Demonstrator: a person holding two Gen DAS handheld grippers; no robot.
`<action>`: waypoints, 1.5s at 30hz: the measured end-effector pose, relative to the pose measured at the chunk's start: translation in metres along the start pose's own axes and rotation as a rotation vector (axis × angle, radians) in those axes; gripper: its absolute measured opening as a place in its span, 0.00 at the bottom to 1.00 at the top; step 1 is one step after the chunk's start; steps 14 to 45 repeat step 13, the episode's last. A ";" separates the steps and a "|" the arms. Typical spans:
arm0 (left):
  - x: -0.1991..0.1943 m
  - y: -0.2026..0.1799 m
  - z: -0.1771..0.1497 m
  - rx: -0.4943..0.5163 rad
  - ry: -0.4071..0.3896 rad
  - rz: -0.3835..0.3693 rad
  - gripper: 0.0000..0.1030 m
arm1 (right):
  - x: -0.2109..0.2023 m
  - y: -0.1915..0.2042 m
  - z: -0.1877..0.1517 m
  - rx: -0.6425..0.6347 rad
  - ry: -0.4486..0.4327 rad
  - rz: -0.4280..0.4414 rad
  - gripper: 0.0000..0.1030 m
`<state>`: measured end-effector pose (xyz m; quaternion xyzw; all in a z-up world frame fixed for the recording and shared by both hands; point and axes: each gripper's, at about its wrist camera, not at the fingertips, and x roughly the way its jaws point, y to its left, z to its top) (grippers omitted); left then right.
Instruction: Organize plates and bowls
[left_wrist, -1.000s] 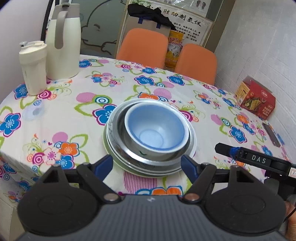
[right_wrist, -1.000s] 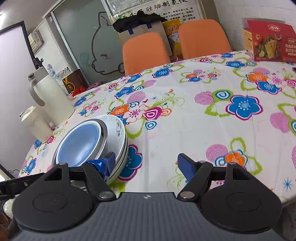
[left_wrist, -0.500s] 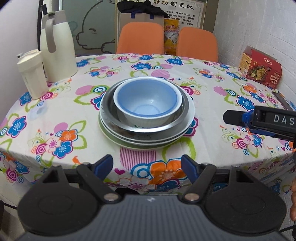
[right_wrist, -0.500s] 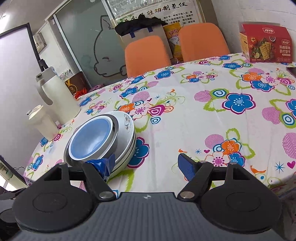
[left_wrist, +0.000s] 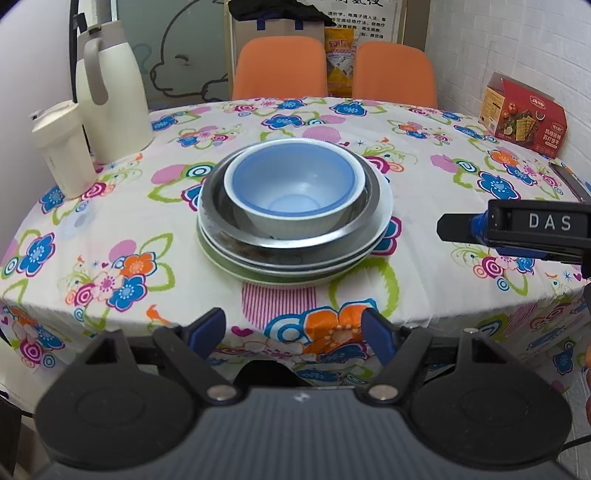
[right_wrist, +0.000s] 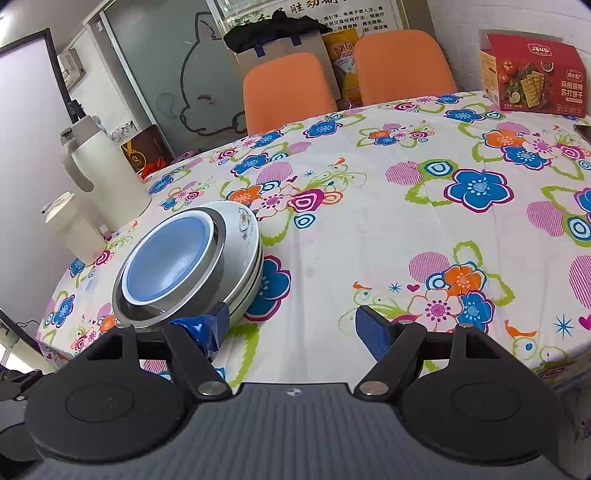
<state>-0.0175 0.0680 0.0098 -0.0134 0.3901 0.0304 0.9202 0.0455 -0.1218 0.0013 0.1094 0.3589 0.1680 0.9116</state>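
Judging from how things lie, your stacking looks done: the blue bowl sits in the steel bowl, that sits on a white plate, and a green plate shows at the bottom edge, all near the middle of the table.

What could go wrong now is mostly of your own making. The pile is not quite centred; the green plate peeks out on the near left while the white plate overhangs to the right, so a knock from either side could slide a layer. The blue bowl looks loose in the steel one and would probably rattle or tip if you bumped its rim. The cloth hangs over the table edge just below your left gripper; catch it with a finger and you could drag the whole pile toward you.

Your left gripper is level, facing the pile from off the near edge, well apart from it, jaws spread wide and empty. Your right gripper is low over the table to the right of the pile, jaws likewise wide and holding nothing. In its own view the left finger overlaps the white plate's rim; whether it touches I cannot tell. From the left view it hangs clear, off to the right.
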 end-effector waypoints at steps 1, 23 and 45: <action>0.000 0.001 0.000 -0.001 0.003 0.000 0.72 | 0.000 0.002 -0.001 -0.005 0.001 0.000 0.60; 0.000 0.000 -0.001 0.002 -0.012 -0.003 0.72 | 0.004 0.004 -0.004 -0.015 0.015 -0.001 0.60; 0.000 0.000 -0.001 0.002 -0.012 -0.003 0.72 | 0.004 0.004 -0.004 -0.015 0.015 -0.001 0.60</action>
